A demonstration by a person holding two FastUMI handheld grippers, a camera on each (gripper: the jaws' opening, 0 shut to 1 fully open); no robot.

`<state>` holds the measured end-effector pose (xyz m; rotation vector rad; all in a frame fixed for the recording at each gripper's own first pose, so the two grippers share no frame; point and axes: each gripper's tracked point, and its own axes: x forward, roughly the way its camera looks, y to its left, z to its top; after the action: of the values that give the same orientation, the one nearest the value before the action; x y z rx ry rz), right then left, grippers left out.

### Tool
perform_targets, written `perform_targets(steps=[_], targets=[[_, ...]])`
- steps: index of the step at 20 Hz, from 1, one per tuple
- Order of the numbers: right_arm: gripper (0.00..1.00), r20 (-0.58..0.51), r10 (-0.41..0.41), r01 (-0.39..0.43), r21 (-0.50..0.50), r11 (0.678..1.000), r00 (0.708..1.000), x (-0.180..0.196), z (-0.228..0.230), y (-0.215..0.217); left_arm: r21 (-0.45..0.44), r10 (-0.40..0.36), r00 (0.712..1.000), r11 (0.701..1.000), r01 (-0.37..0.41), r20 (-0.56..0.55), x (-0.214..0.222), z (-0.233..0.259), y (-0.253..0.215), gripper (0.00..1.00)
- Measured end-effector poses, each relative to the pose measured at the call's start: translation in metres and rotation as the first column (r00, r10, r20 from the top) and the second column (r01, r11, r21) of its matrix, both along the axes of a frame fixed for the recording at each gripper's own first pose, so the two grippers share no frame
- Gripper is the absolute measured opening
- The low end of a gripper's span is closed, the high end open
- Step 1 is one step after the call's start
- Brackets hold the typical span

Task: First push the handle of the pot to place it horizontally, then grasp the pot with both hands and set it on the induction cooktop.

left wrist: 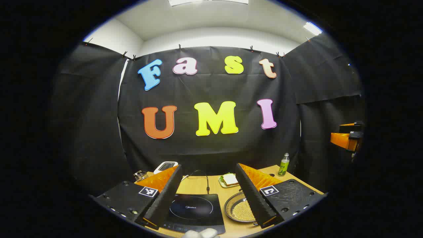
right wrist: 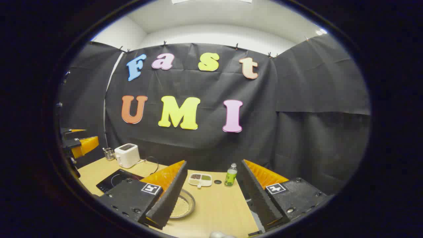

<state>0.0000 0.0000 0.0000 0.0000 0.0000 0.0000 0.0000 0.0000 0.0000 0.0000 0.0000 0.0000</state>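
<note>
Left gripper view: the left gripper [left wrist: 210,193] is spread open above the cooktop [left wrist: 195,211] at lower centre; the pot [left wrist: 238,209] sits just right of it on the table [left wrist: 211,183]. Right gripper view: the right gripper [right wrist: 214,195] is open, the pot [right wrist: 183,205] at its lower left.

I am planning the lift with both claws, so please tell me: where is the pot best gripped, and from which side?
Grip the pot by its thin raised rim, at two opposite sides, and come down from above. It is round and shallow and lies flat on the table, so the rim is probably the easiest part to pinch.
</note>
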Motion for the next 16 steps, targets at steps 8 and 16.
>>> perform_targets(steps=[8,16], targets=[[0.97,-0.009,0.048,-0.048,-0.035,0.998,0.999,0.003,0.003,0.033,-0.027,0.006,1.000,1.000,-0.006,-0.002,-0.007,-0.007,0.013,0.96],[0.97,-0.055,0.152,-0.154,-0.023,0.988,0.987,0.016,-0.015,0.092,-0.027,0.044,0.999,0.999,-0.044,-0.019,-0.021,-0.024,0.033,0.96]])
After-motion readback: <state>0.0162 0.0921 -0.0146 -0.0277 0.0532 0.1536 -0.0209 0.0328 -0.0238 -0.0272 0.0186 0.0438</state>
